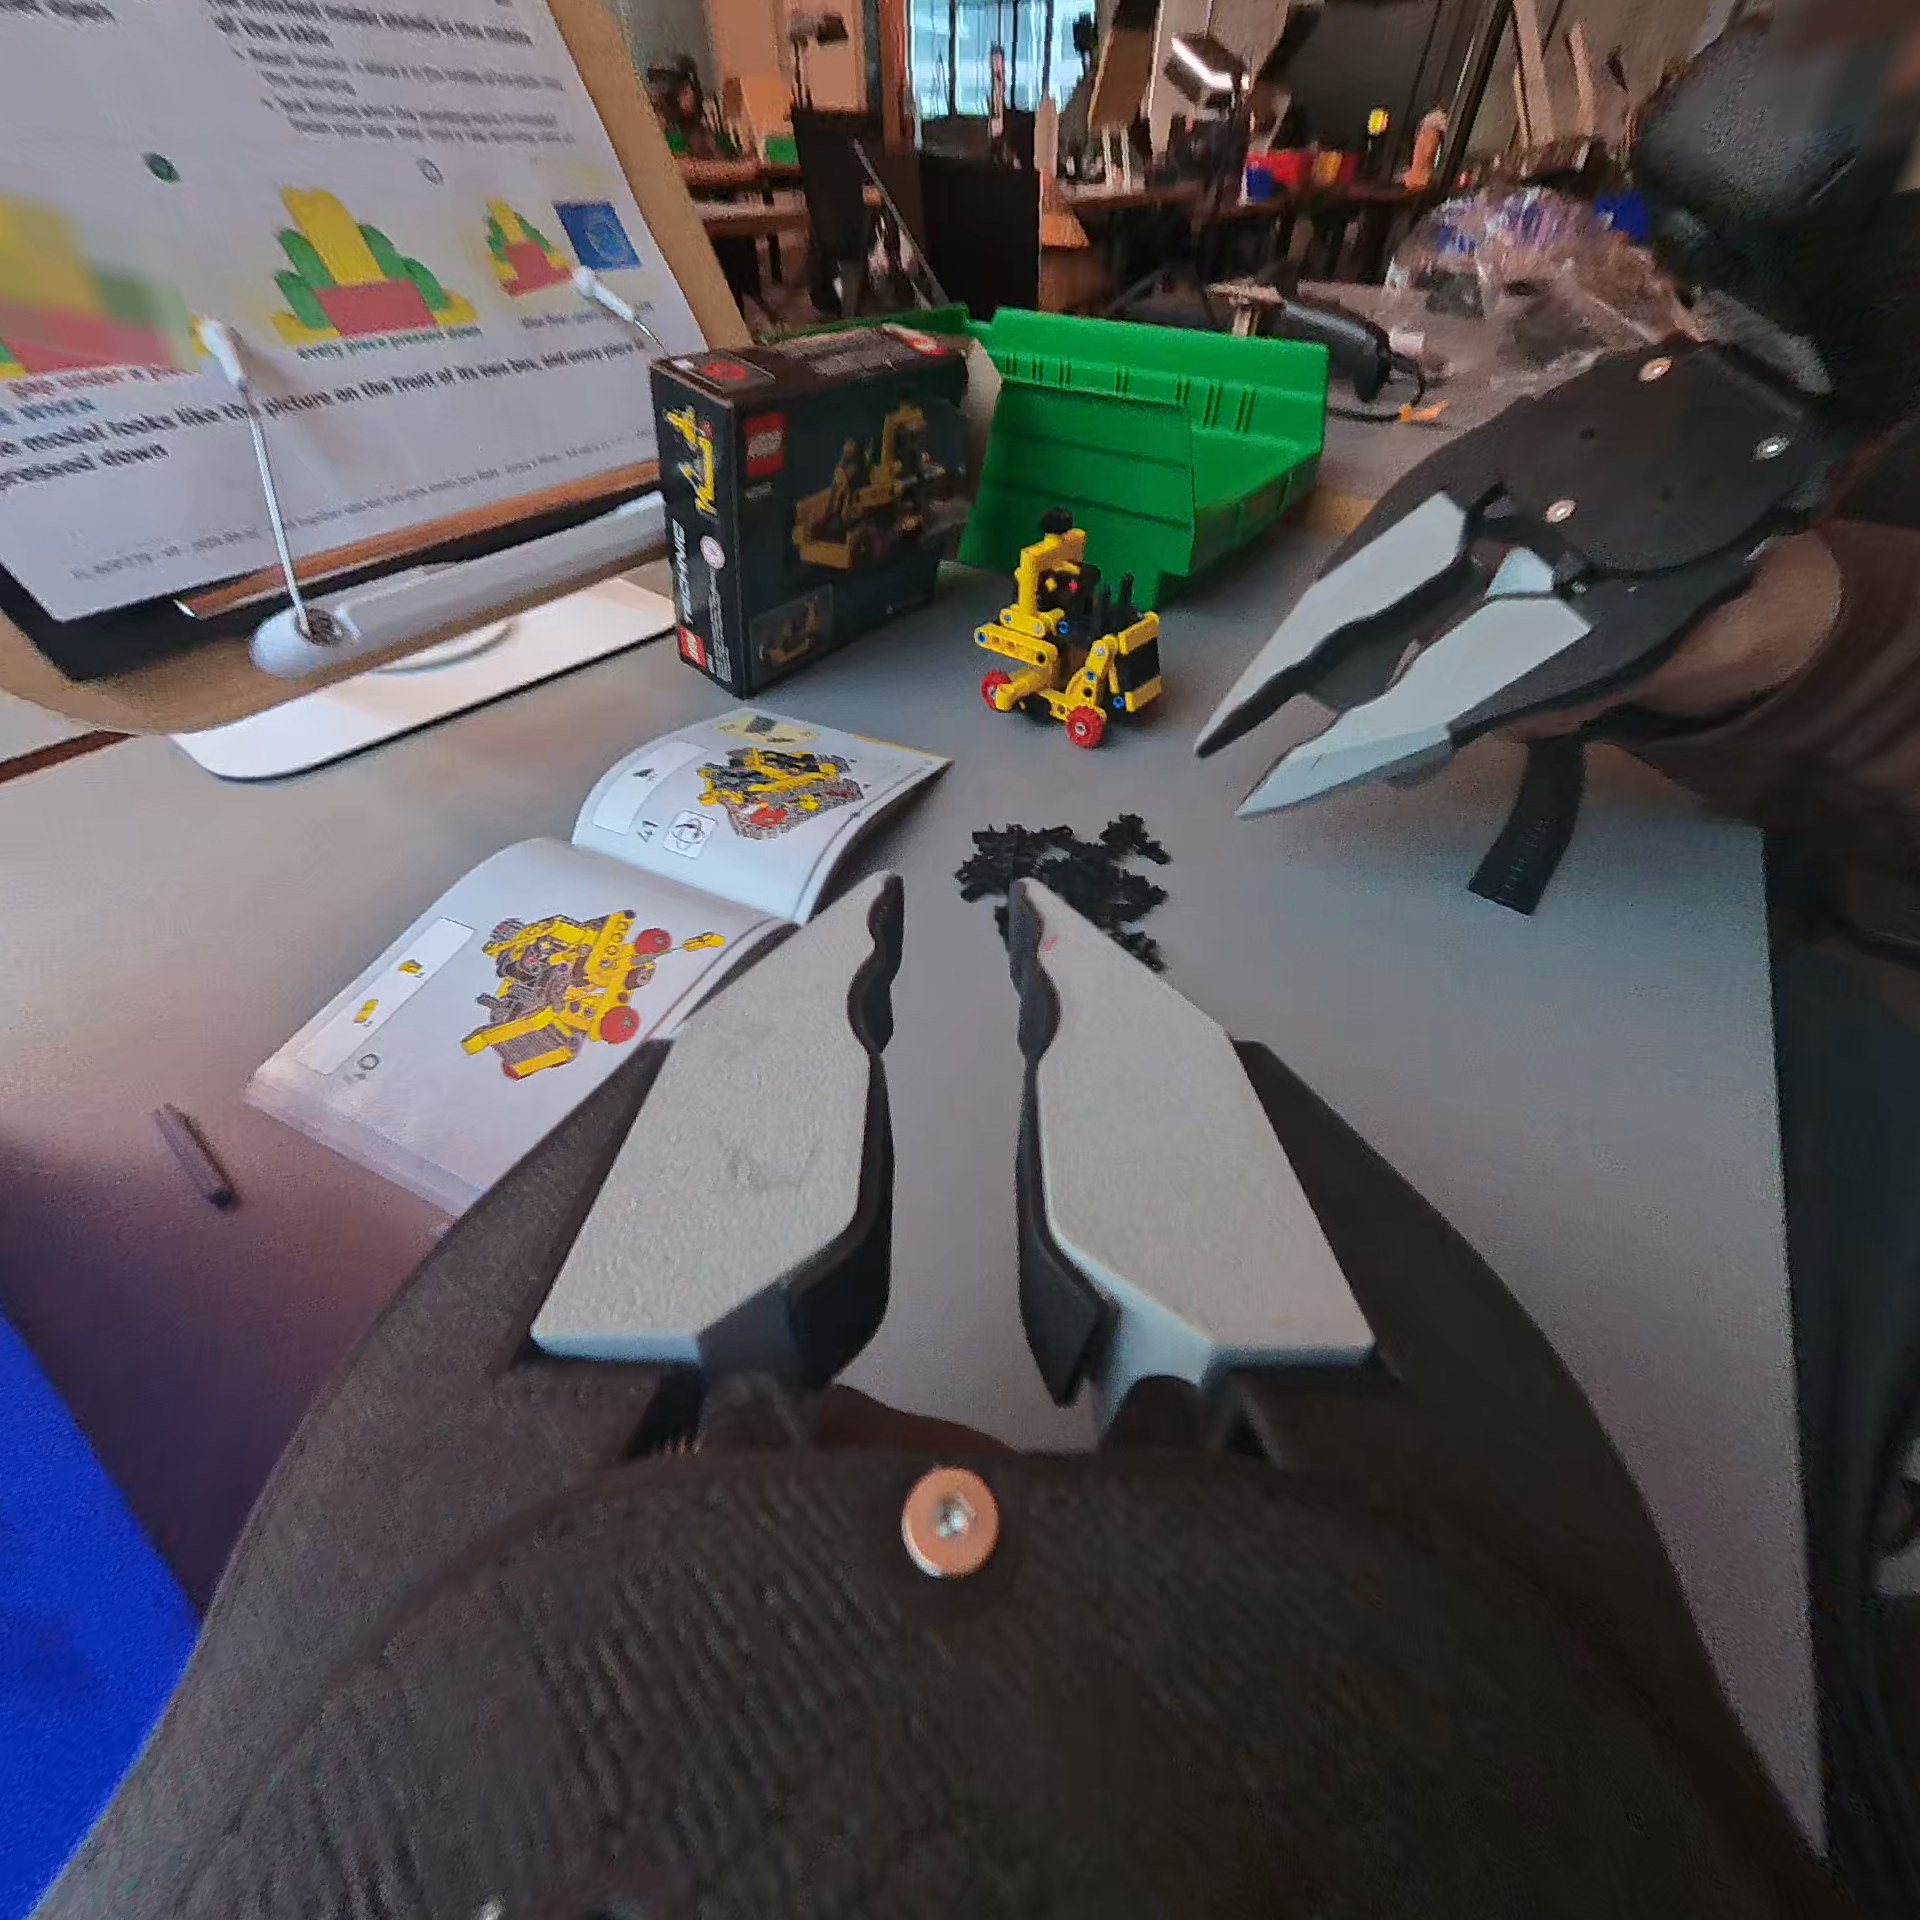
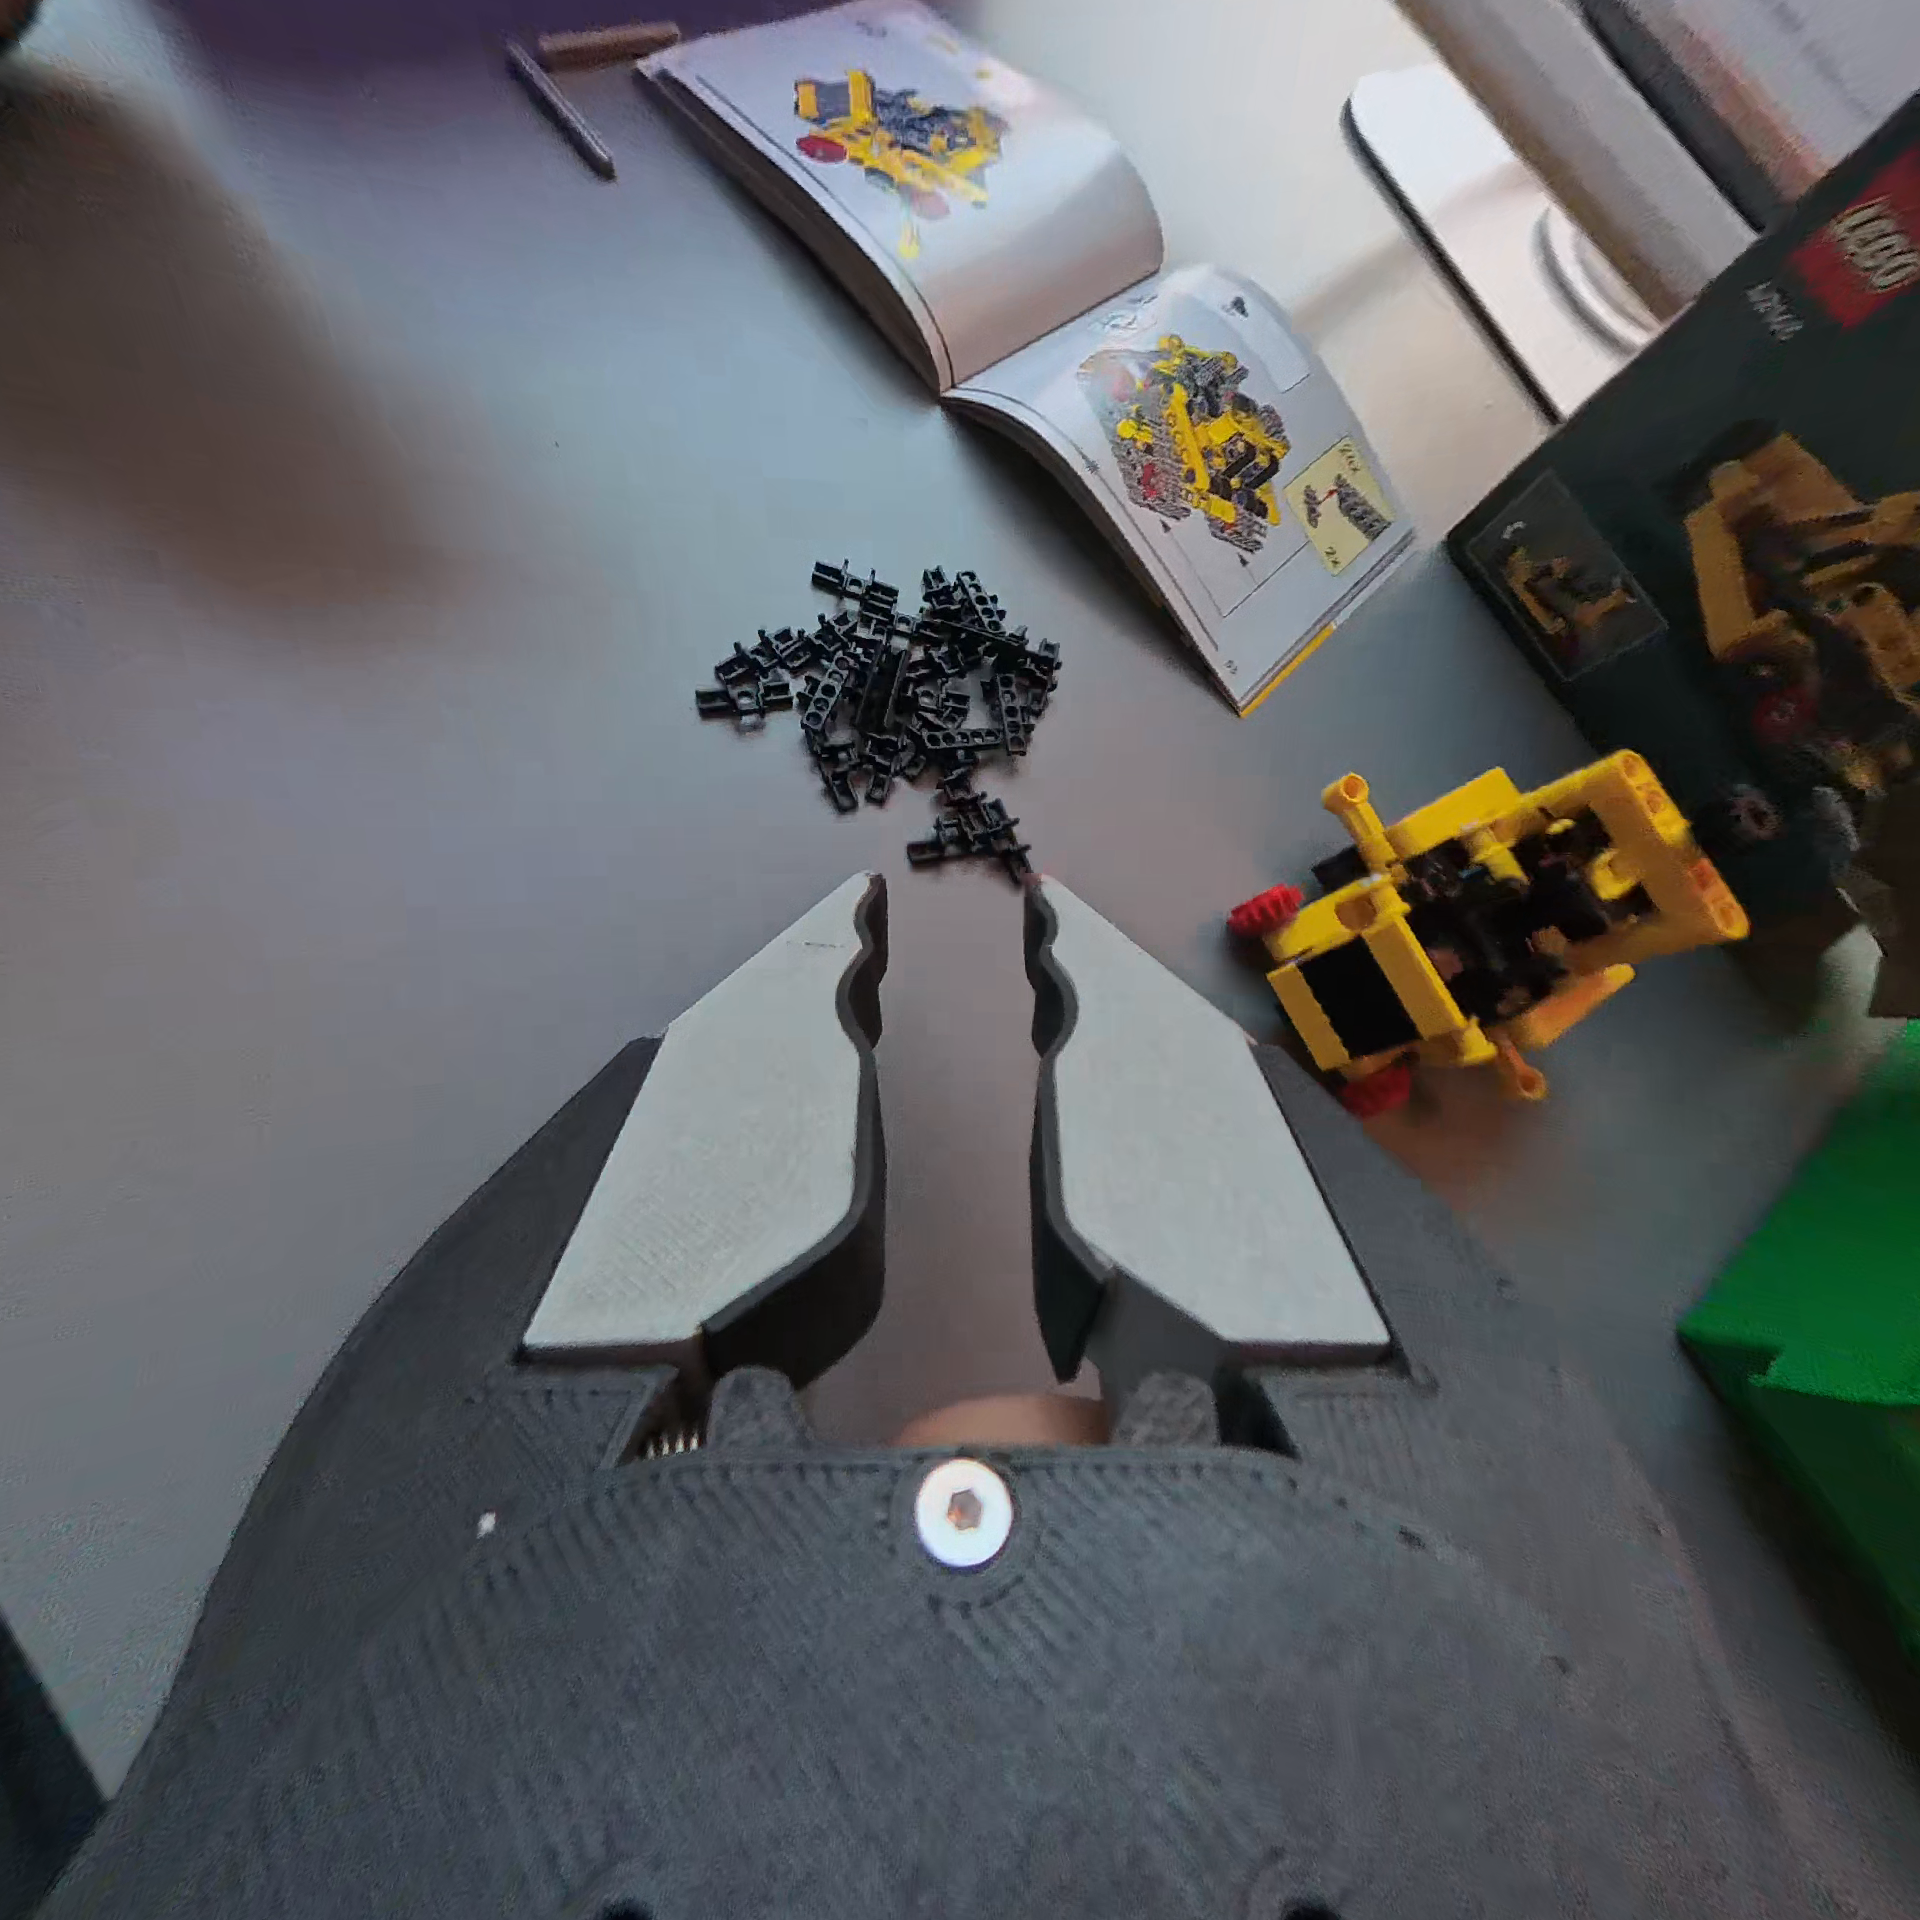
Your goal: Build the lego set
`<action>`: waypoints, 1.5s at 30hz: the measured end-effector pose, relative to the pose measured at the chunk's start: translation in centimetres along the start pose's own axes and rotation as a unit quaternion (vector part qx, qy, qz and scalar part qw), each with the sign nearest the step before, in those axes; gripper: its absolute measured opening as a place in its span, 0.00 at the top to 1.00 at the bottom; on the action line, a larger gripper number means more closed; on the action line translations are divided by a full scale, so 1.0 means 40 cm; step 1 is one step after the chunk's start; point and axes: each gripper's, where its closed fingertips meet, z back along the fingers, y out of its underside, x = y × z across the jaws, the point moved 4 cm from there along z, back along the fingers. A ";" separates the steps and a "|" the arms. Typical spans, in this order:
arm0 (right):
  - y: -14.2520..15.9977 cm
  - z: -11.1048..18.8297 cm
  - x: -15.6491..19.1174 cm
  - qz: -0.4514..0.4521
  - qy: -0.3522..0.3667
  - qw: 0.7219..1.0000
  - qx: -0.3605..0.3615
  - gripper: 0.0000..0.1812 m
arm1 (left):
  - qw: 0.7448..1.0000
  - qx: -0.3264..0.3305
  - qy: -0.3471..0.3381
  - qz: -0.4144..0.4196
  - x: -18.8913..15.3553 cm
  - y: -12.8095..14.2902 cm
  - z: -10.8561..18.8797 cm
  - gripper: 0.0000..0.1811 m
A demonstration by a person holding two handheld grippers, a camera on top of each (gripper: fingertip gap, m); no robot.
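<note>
A partly built yellow and black model vehicle [image 1: 1070,639] with red wheels stands on the grey table; it also shows in the right wrist view [image 2: 1475,925]. A pile of small black track links [image 1: 1070,873] lies in front of it, also in the right wrist view [image 2: 894,696]. An open instruction booklet [image 1: 582,966] lies to the left, also in the right wrist view [image 2: 1049,312]. My left gripper [image 1: 956,899] is open and empty, just short of the pile. My right gripper [image 2: 956,883] is open and empty near the pile's edge; it shows at the right in the left wrist view [image 1: 1231,779].
The set's black box [image 1: 810,499] stands behind the booklet, beside a green bin [image 1: 1143,457]. A printed sheet on a stand [image 1: 312,312] with a white base is at the back left. A dark thin rod [image 1: 197,1158] lies left of the booklet. My hands' fingertips stand some 15 cm from each other.
</note>
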 end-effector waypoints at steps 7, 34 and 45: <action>0.001 -0.090 -0.027 0.000 -0.045 0.998 0.047 0.88 | 0.998 -0.023 -0.034 -0.051 -0.002 -0.007 0.011 0.93; 0.160 0.199 -0.036 -0.081 -0.017 0.997 -0.006 0.87 | 0.999 -0.017 -0.027 -0.026 0.013 -0.003 -0.002 0.91; 0.164 0.235 0.076 0.081 -0.074 0.992 0.065 0.82 | 0.999 -0.045 -0.025 -0.005 0.025 -0.015 0.013 0.91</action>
